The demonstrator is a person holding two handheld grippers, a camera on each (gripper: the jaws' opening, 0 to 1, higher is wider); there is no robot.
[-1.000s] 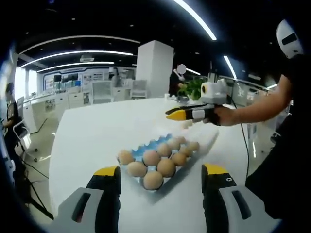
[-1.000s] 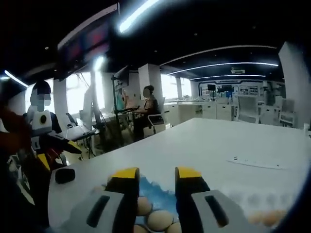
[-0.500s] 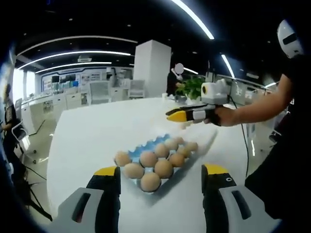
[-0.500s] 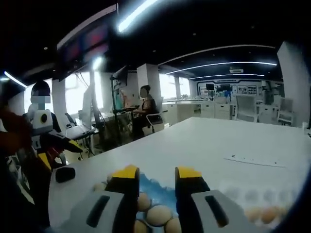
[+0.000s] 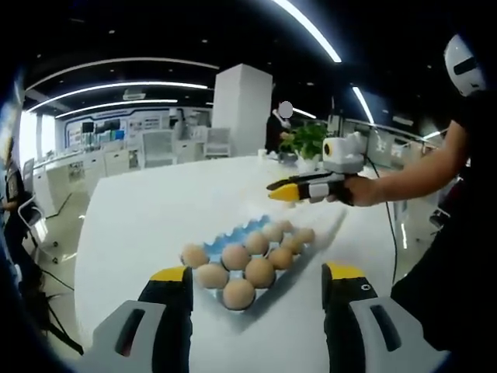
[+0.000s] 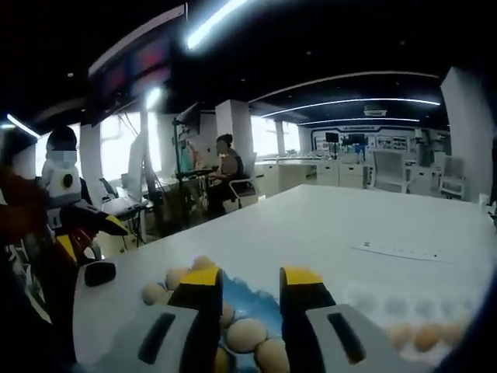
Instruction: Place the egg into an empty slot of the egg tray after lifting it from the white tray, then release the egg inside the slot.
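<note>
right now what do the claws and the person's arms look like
Both claws have grey bodies with a dark oval slot and black jaws capped with yellow tips, seen on the left claw and the right claw. The right claw carries a white box on top, with a thin dark cable trailing below. The person wears dark clothing.

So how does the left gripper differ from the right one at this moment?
The left gripper has its jaws wide apart, while the right gripper has its jaws set closer, with a narrow gap. The left gripper sits low at the near end of the blue egg tray; the right gripper, seen from the left gripper view, hovers above the tray's far end. Neither holds an egg. Both have yellow tips.
</note>
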